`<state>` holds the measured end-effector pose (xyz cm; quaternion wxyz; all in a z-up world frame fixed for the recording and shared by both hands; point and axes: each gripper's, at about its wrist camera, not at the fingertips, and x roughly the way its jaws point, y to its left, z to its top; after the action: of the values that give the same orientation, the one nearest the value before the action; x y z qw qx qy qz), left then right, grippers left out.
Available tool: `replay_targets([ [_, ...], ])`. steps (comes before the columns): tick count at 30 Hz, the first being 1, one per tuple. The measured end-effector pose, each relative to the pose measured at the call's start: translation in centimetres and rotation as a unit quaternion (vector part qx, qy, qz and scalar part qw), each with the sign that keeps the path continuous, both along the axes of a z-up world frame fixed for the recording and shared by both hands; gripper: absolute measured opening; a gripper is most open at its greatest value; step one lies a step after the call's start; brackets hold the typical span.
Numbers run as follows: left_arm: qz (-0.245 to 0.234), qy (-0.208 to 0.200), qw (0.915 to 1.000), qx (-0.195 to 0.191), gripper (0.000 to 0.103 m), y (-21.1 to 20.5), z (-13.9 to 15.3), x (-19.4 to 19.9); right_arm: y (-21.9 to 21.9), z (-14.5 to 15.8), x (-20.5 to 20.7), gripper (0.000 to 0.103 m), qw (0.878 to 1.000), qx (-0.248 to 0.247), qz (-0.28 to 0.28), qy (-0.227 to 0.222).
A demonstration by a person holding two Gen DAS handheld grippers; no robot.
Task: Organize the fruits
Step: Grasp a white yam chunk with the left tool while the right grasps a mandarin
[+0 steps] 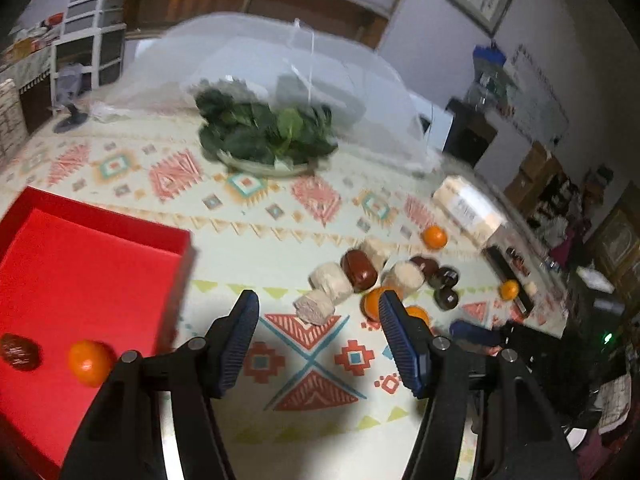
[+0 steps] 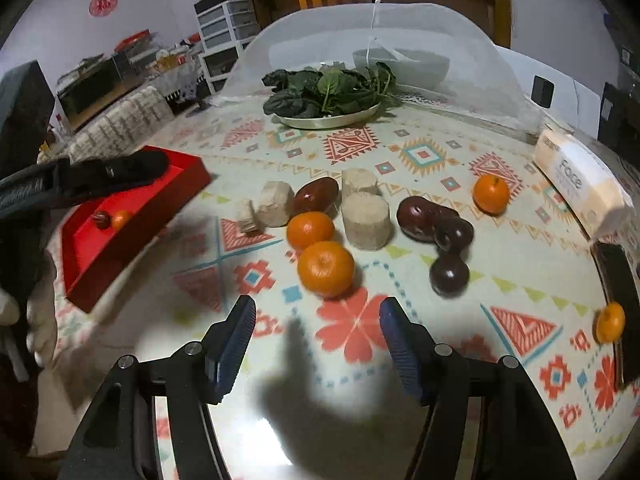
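Observation:
A red tray (image 1: 120, 232) (image 2: 176, 196) lies at the table's left and holds one orange (image 1: 89, 361) (image 2: 121, 219) and one dark red fruit (image 1: 19, 351) (image 2: 100, 219). Loose fruit lies mid-table: oranges (image 2: 326, 267) (image 2: 310, 229) (image 2: 491, 193), dark red fruits (image 2: 316, 193) (image 2: 420, 216) and dark round fruits (image 2: 449, 274), among several beige cylinders (image 2: 367, 220). My left gripper (image 1: 316, 320) is open and empty, just right of the tray. My right gripper (image 2: 318, 320) is open and empty, just short of the nearest orange.
A plate of leafy greens (image 2: 330, 94) sits at the back under a mesh food cover (image 2: 440, 32). A tissue pack (image 2: 580, 184) lies at the right. Another orange (image 2: 610, 322) rests by a dark object (image 2: 618, 300) at the right edge.

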<state>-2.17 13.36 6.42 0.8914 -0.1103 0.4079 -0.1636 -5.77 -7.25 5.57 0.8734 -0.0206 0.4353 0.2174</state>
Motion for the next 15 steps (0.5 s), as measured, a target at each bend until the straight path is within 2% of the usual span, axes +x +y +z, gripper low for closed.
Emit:
replay_targets([
  [4, -0.023, 0.026, 0.9991, 0.026, 0.052, -2.0, -2.4, 1.6, 0.5, -0.9, 1.7, 0.069, 1.0, 0.007, -0.003, 0.01],
  [8, -0.03, 0.034, 0.9981, 0.043, 0.041, -2.8, -3.8, 2.5, 1.0, -1.6, 2.9, 0.061, 1.0, 0.013, 0.003, 0.021],
  [15, -0.033, 0.031, 0.9973, 0.057, 0.041, -3.2, -4.9, 3.8, 1.6, -2.0, 3.7, 0.051, 1.0, 0.017, 0.005, 0.025],
])
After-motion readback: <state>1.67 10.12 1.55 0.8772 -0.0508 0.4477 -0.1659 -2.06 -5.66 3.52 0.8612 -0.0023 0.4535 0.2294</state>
